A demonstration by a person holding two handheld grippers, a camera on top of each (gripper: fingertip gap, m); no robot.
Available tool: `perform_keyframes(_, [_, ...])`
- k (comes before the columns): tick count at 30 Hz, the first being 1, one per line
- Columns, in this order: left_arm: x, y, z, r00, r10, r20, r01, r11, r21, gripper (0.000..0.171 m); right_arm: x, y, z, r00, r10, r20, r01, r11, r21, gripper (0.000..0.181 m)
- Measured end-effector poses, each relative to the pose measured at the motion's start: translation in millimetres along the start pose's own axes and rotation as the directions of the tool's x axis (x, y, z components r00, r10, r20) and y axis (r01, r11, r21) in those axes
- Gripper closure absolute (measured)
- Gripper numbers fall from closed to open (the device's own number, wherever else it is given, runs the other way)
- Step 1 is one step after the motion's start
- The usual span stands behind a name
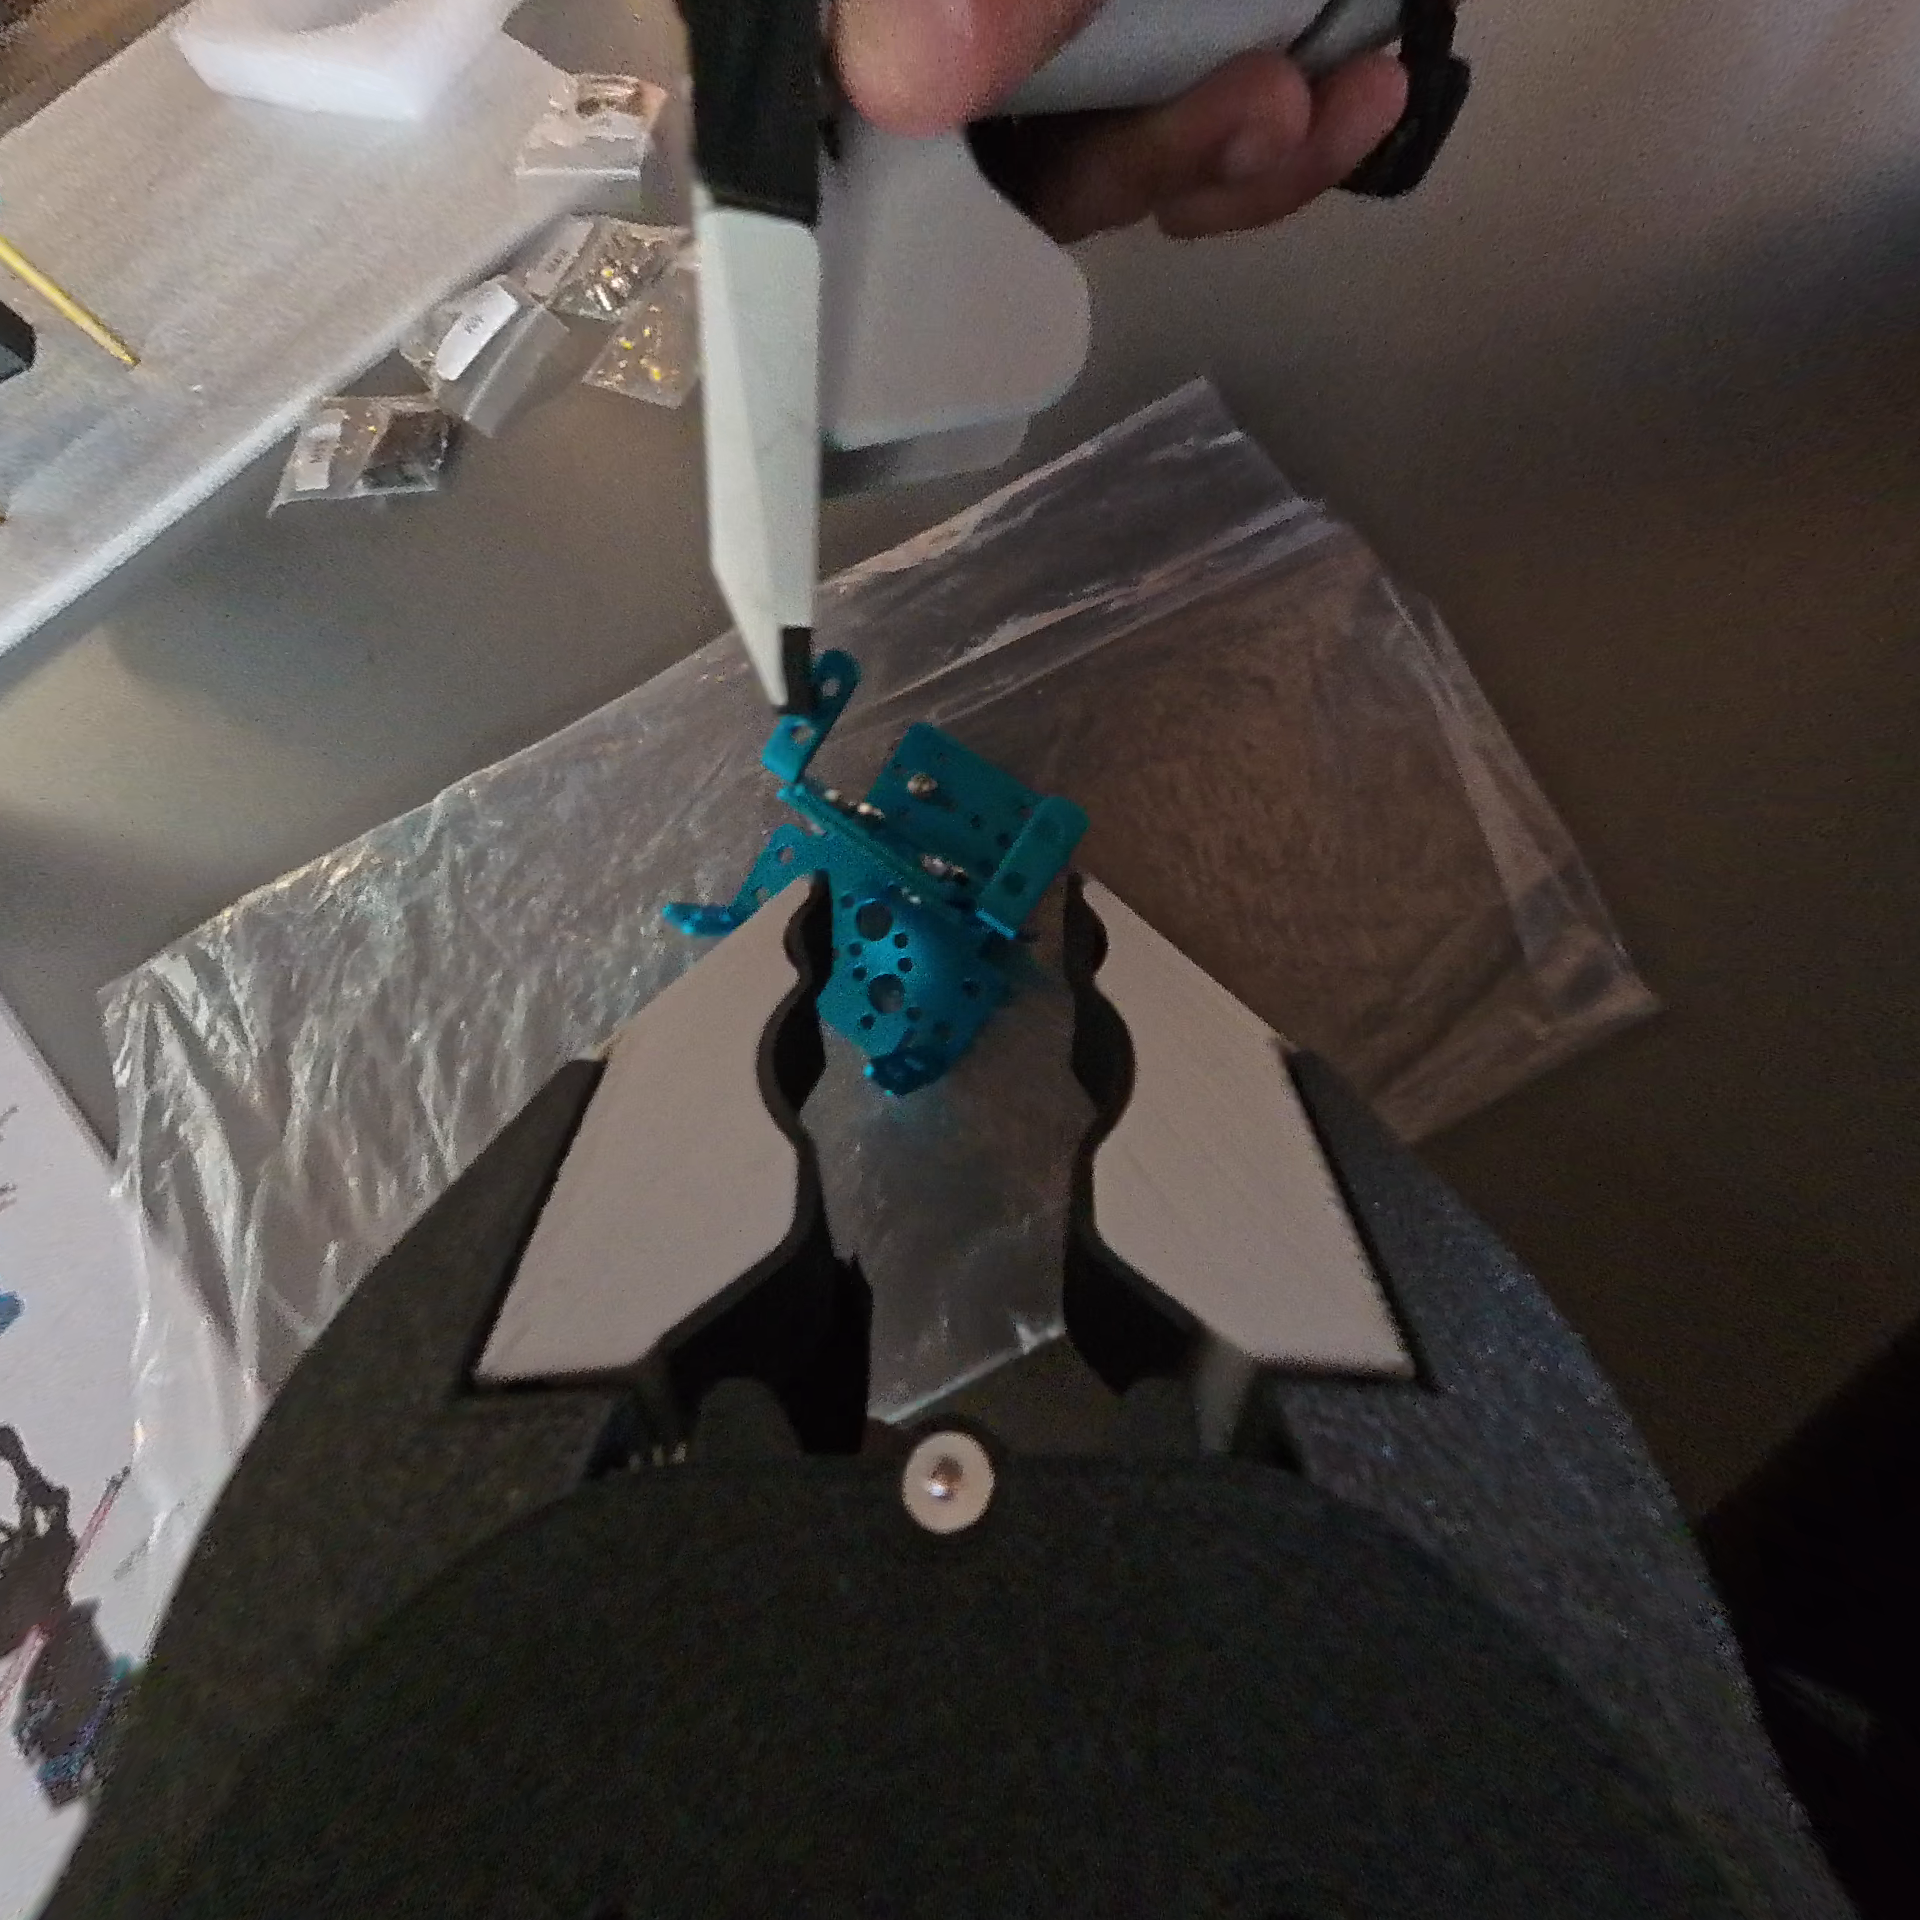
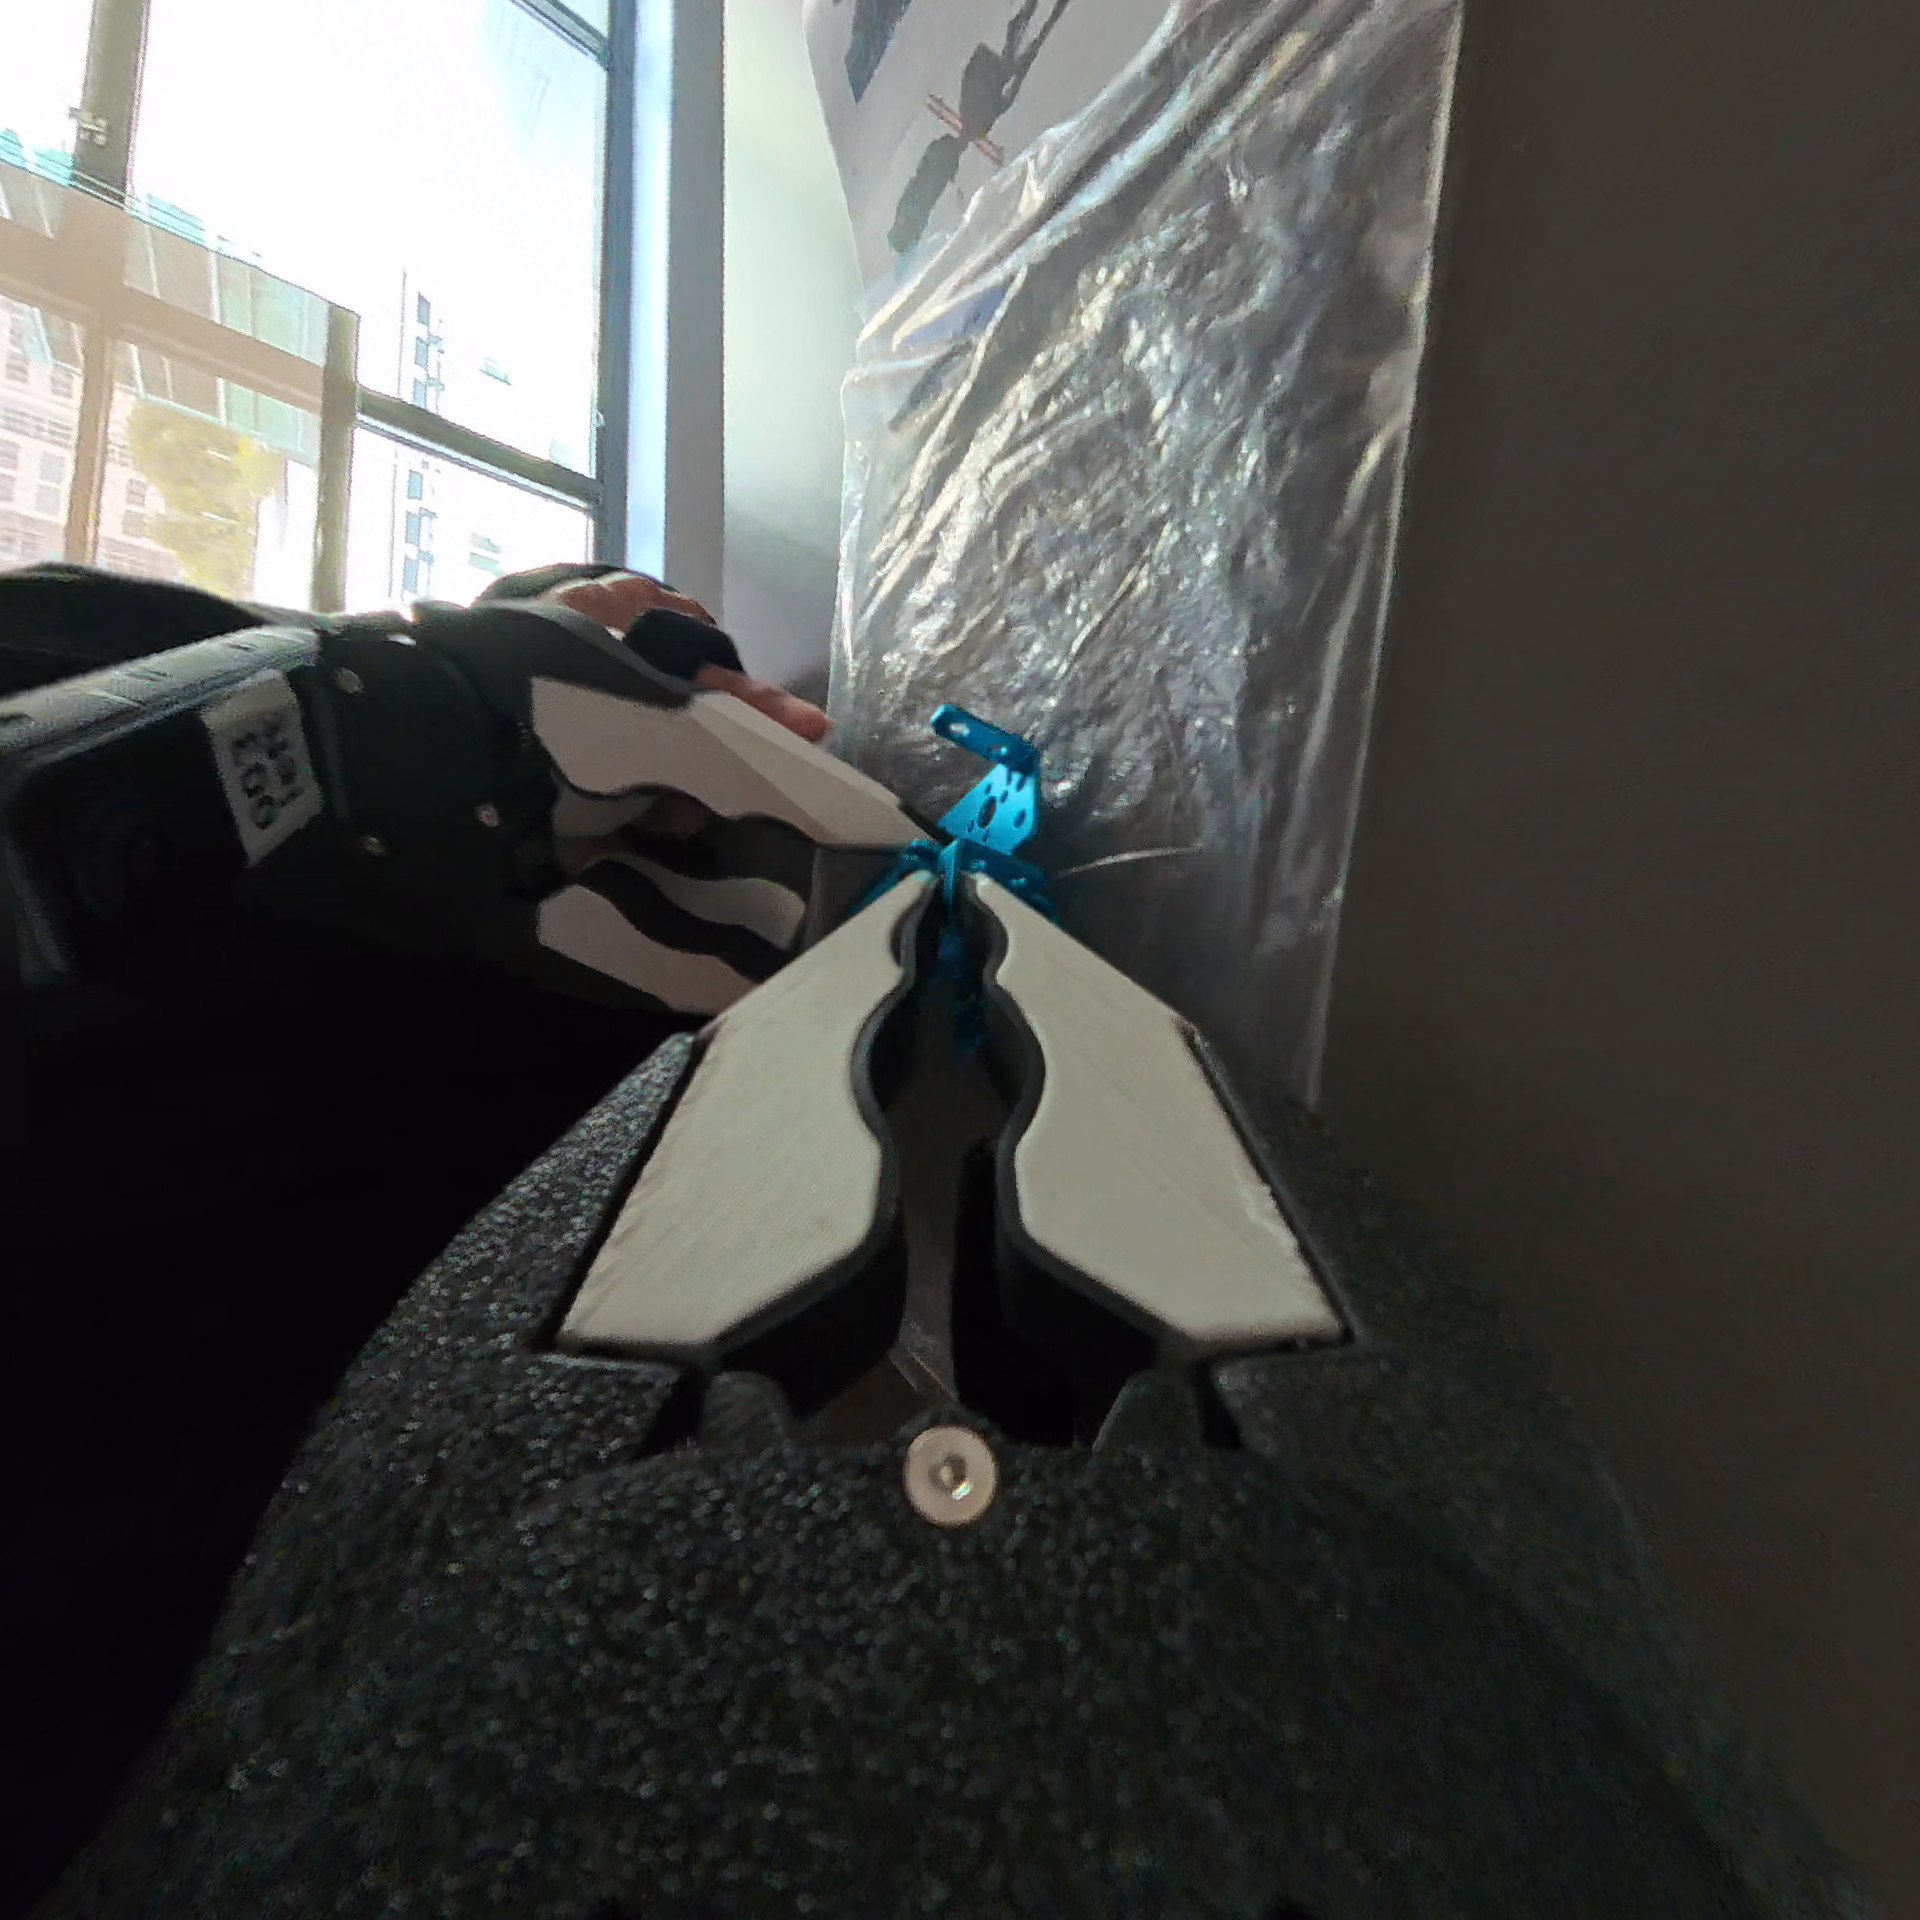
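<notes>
A blue anodised metal bracket assembly [image 1: 914,935] with many holes and a few screws is held over a clear plastic bag [image 1: 1247,727]. My left gripper [image 1: 940,894] is shut on its round-holed plate, one finger on each side. My right gripper [image 1: 795,675] comes down from above and pinches a small upright tab at the assembly's far end. In the right wrist view my right gripper [image 2: 948,883] is nearly closed on a thin blue edge of the assembly [image 2: 992,810]. The left gripper [image 2: 852,873] reaches in from the left there.
Small clear bags of hardware [image 1: 499,343] lie at the upper left beside a pale grey board [image 1: 208,312] with a white foam block [image 1: 312,62]. A printed sheet [image 1: 52,1455] lies at the left edge. A hand [image 1: 1195,135] grips the right tool. A window [image 2: 312,312] is behind. The left gripper's tips are roughly 5 cm from the right gripper's.
</notes>
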State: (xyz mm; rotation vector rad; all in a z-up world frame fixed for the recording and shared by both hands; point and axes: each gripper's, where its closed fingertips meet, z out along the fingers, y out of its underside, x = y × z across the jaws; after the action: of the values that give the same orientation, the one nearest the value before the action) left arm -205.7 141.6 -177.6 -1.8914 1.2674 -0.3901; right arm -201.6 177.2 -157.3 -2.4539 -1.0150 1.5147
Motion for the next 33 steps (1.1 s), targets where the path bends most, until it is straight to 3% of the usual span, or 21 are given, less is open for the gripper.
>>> perform_keyframes(4, [-9.1,9.9,-20.6,0.997,-0.080,-0.010,0.080,0.996,0.025,0.121,-7.1,6.3,1.7,1.000,-0.020,0.019,0.021,1.000,-0.022,0.180])
perform_keyframes(7, [-18.0,23.1,-30.8,0.995,-0.096,-0.016,0.096,0.995,0.018,0.129,-18.1,1.2,-4.6,0.997,-0.014,0.075,0.011,0.999,0.043,0.181])
perform_keyframes(13, [-22.5,14.0,-36.4,0.997,-0.058,-0.051,0.062,0.995,0.081,0.144,-35.0,-1.9,-10.0,0.994,-0.031,0.106,0.014,0.988,0.155,0.181])
perform_keyframes(19, [-32.0,5.5,-27.6,0.982,-0.117,-0.147,0.131,0.988,0.085,0.138,-38.4,19.3,-7.5,0.990,-0.141,-0.018,0.142,0.975,0.172,0.181])
perform_keyframes(24, [-16.0,8.5,-9.7,0.940,-0.022,-0.341,0.029,0.999,0.016,0.146,-41.0,30.1,-9.0,0.984,-0.172,-0.044,0.177,0.970,0.169,0.181])
perform_keyframes(27, [-2.8,4.4,-5.7,0.885,-0.058,-0.462,0.059,0.998,-0.011,0.167,-42.5,30.4,-14.0,0.981,-0.190,-0.038,0.194,0.964,0.180,0.181])
perform_keyframes(30, [-2.9,-4.5,-13.8,0.851,-0.037,-0.524,0.021,0.999,-0.037,0.170,-40.5,27.7,-26.5,0.973,-0.226,-0.054,0.233,0.948,0.215,0.181])
perform_keyframes(33, [-18.8,-21.9,-26.3,0.851,0.083,-0.519,-0.141,0.987,-0.073,0.170,-43.0,23.7,-36.2,0.966,-0.255,-0.049,0.259,0.932,0.254,0.181])
